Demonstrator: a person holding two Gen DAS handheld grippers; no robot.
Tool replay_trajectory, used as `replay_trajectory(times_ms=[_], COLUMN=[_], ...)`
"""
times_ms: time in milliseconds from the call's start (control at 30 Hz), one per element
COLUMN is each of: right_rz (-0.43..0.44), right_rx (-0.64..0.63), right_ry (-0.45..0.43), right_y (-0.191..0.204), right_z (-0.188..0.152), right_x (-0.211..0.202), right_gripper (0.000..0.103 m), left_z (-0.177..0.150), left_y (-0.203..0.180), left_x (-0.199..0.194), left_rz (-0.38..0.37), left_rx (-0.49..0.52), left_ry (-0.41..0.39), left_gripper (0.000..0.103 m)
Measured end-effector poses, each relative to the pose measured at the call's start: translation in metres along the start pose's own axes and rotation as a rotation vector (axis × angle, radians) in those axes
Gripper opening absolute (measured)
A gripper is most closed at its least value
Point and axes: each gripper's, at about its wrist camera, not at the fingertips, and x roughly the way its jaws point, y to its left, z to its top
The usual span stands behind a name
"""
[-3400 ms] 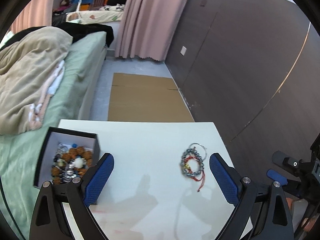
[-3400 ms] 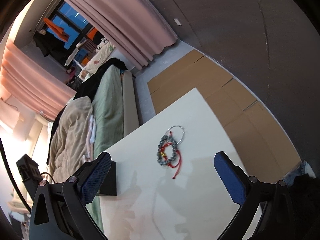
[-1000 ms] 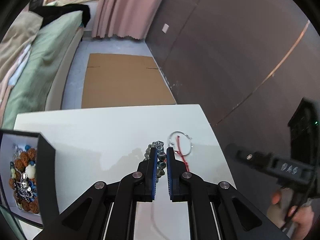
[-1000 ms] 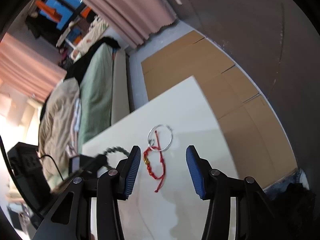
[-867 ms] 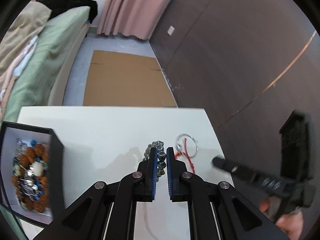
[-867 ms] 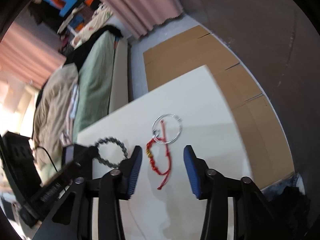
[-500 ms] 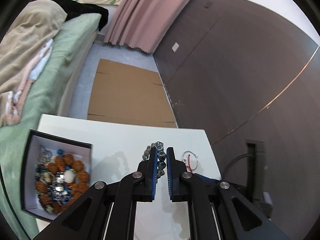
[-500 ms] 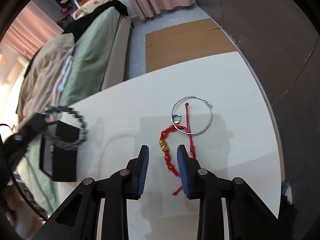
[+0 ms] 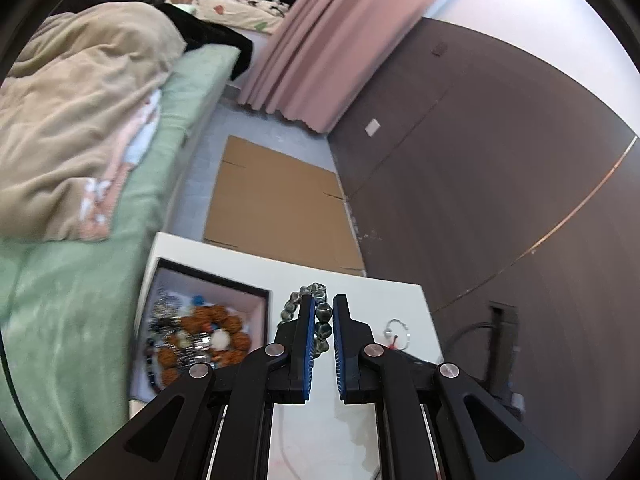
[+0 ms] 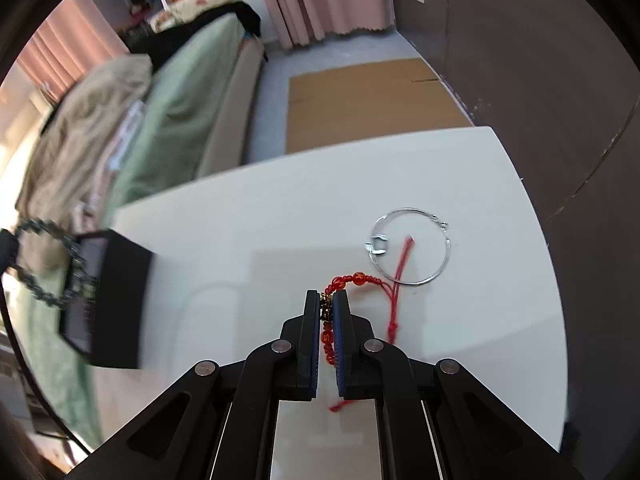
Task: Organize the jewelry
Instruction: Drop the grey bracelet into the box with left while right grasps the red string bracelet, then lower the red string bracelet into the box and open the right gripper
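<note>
Through the left wrist camera I see my left gripper (image 9: 321, 322) with its jaws pinched on a dark grey beaded bracelet (image 9: 319, 320), its loop rising beyond the tips. Just left of it, at the desk's (image 9: 384, 292) far left corner, sits the open black jewelry box (image 9: 256, 291) (a blurred heap of brown beads and silvery pieces inside). A silver hoop (image 9: 396, 330) lies near the desk's right edge.

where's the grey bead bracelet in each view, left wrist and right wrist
Left wrist: the grey bead bracelet sits at lower centre, clamped between the left gripper pads, above the table.
Right wrist: the same bracelet hangs at the far left edge, in front of the black jewelry box.
Shared landmark: the silver hoop on the white table.
</note>
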Motion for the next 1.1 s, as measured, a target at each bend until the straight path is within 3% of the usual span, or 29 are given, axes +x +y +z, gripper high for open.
replay_trajectory(times_ms=[300, 500, 533, 567, 600, 633, 667, 1100], right_rz=[0.166, 0.298, 0.331, 0.357, 0.387, 0.414, 0.437, 0.585], right_rx=[0.023, 0.076, 0.085, 0.096, 0.115, 0.122, 0.123, 0.008], right_ry=[-0.097, -0.117, -0.127, -0.124, -0.116, -0.117, -0.125, -0.183], right_y=[0.029, 0.040, 0.040, 0.041, 0.041, 0.042, 0.044, 0.113], right_z=[-0.015, -0.009, -0.009, -0.009, -0.008, -0.009, -0.009, 0.004], right_x=[-0.038, -0.037, -0.036, -0.034, -0.032, -0.032, -0.034, -0.035], right_gripper=[0.008, 0.008, 0.008, 0.008, 0.008, 0.008, 0.008, 0.008], left_z=[0.001, 0.004, 0.005, 0.007, 0.008, 0.008, 0.009, 0.024], left_y=[0.021, 0.039, 0.042, 0.046, 0.050, 0.051, 0.052, 0.073], left_x=[-0.013, -0.004, -0.004, -0.005, -0.008, -0.010, -0.015, -0.041], left_rz=[0.009, 0.025, 0.024, 0.020, 0.022, 0.027, 0.031, 0.078], left_rx=[-0.042, -0.102, -0.113, -0.125, -0.133, -0.135, -0.137, -0.162], left_ry=[-0.031, 0.015, 0.021, 0.022, 0.011, -0.001, -0.025, -0.100], left_gripper=[0.009, 0.012, 0.020, 0.039, 0.051, 0.072, 0.078, 0.078])
